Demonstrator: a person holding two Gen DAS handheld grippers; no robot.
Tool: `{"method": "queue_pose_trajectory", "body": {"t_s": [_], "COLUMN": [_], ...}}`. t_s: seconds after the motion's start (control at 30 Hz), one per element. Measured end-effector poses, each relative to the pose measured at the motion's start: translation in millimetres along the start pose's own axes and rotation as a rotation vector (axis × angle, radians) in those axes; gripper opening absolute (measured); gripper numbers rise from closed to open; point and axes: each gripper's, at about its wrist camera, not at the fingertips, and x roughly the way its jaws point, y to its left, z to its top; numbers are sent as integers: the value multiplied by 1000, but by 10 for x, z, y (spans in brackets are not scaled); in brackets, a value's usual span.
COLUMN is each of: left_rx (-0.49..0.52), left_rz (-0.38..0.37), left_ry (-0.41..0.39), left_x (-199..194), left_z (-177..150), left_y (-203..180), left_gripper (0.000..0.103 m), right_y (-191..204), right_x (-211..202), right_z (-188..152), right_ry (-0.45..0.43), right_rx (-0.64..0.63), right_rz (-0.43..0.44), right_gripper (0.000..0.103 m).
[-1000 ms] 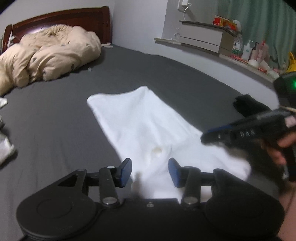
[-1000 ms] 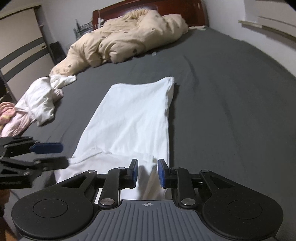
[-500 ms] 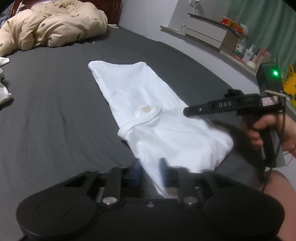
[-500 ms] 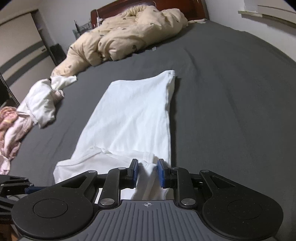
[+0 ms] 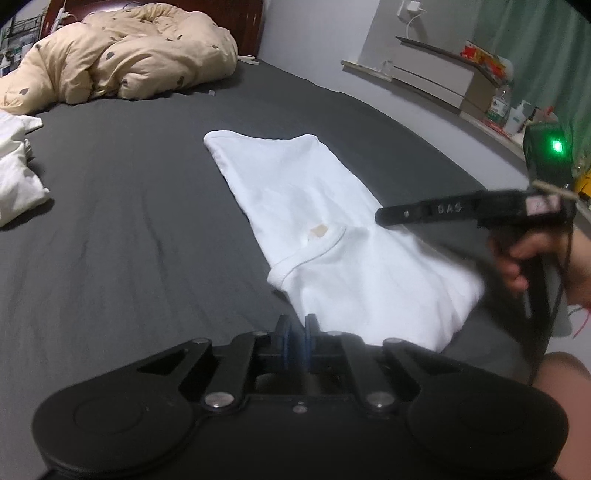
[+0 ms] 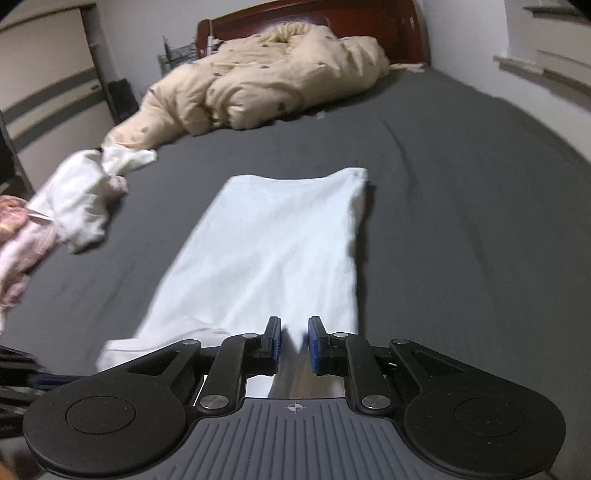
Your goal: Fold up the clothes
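Note:
A white T-shirt (image 5: 325, 206) lies lengthwise on the dark grey bed sheet (image 5: 129, 229), sleeves folded in, with its collar (image 5: 314, 251) towards me. My left gripper (image 5: 297, 341) is at the shirt's near left shoulder corner. Its jaws are closing and stand almost together, with the cloth's edge pinched between them. My right gripper (image 6: 294, 343) is at the near right corner of the T-shirt (image 6: 280, 236). Its jaws are closing too, and a gathered fold of white cloth sits between the blue pads (image 6: 275, 341). In the left wrist view the right gripper (image 5: 384, 218) appears side on, held by a hand (image 5: 517, 258).
A beige duvet (image 6: 266, 74) is bunched at the wooden headboard (image 6: 306, 18). Crumpled white and pink clothes (image 6: 74, 206) lie at the bed's left side. A shelf with bottles and boxes (image 5: 498, 103) runs along the right wall. A wardrobe (image 6: 48, 96) stands at the far left.
The left jaws went from wide apart to almost together while the gripper shifted to the shirt's near left corner. The right jaws narrowed on the cloth fold.

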Motion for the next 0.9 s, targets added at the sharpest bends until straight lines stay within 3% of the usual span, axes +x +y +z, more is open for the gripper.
{"method": "queue_pose_trajectory", "body": {"t_s": [0.13,0.23,0.53,0.57,0.6,0.67,0.77,0.9], "left_rx": [-27,-47,-56,-53,-50,-45,-44,-42], "left_rz": [6,13,27,27,27,28,26,25], "left_ry": [-18,-31,-48,-47,-46,-43,-36,-49], "left_x": [-11,15,135,146,156,181,217,225], "left_z": [30,81,227,234,240,246,241,222], "left_y": [25,49,45,45,45,41,43,47], "left_gripper": [23,28,29,29,29,29,29,18], "right_y": [-56,-93,-73,-59,-47,-31,2,77], "right_x": [-1,-57,-101,-103,-106,-115,-113,-110], "right_z": [-13,-9,30,27,25,18,26,42], "right_ry": [6,4,69,71,73,64,39,2], "right_rx": [11,23,-23,-38,-50,-56,-94,-221], "right_rz": [-25,-6,77,84,90,94,89,106], "right_gripper": [15,16,25,34,52,70,70,69]}}
